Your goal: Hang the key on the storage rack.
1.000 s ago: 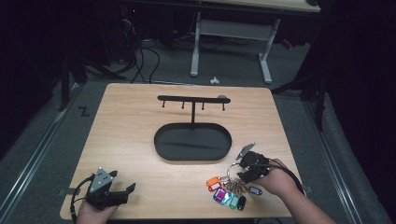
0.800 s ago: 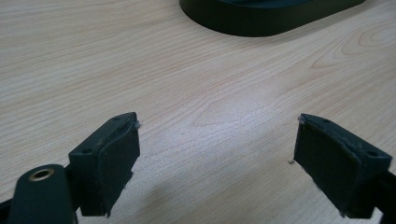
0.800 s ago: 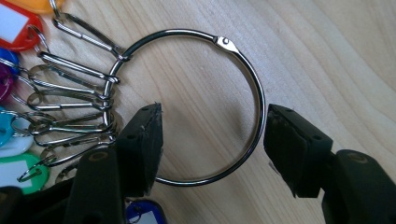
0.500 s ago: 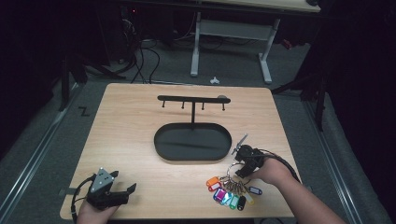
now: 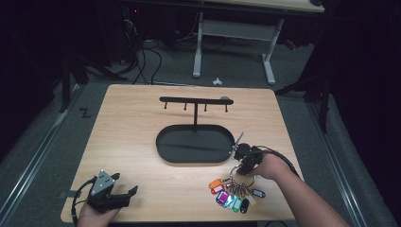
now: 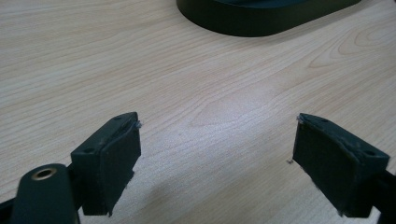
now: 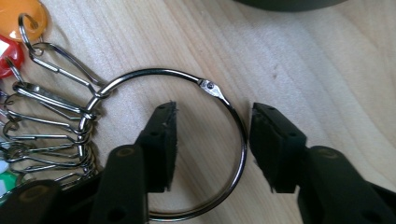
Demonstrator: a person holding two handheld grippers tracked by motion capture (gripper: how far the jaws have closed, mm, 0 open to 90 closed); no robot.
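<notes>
A large metal key ring (image 7: 236,140) lies flat on the wooden table, with several clips and coloured key tags (image 5: 232,195) strung on it. My right gripper (image 7: 212,135) is open and straddles the ring's wire: one jaw stands inside the loop, the other outside. In the high view the right gripper (image 5: 246,161) sits just above the key ring (image 5: 242,176), beside the black stand. My left gripper (image 6: 217,144) is open over bare wood, and in the high view the left gripper (image 5: 124,194) rests at the near left corner.
A black stand with an oval tray base (image 5: 195,144) and a hook bar (image 5: 195,100) occupies the table's middle. The oval base's edge (image 6: 261,21) lies ahead of the left gripper. Table legs and cables stand on the floor beyond the far edge.
My right gripper has shifted left and down onto the key ring, its jaws now either side of the wire. The left gripper has stayed put.
</notes>
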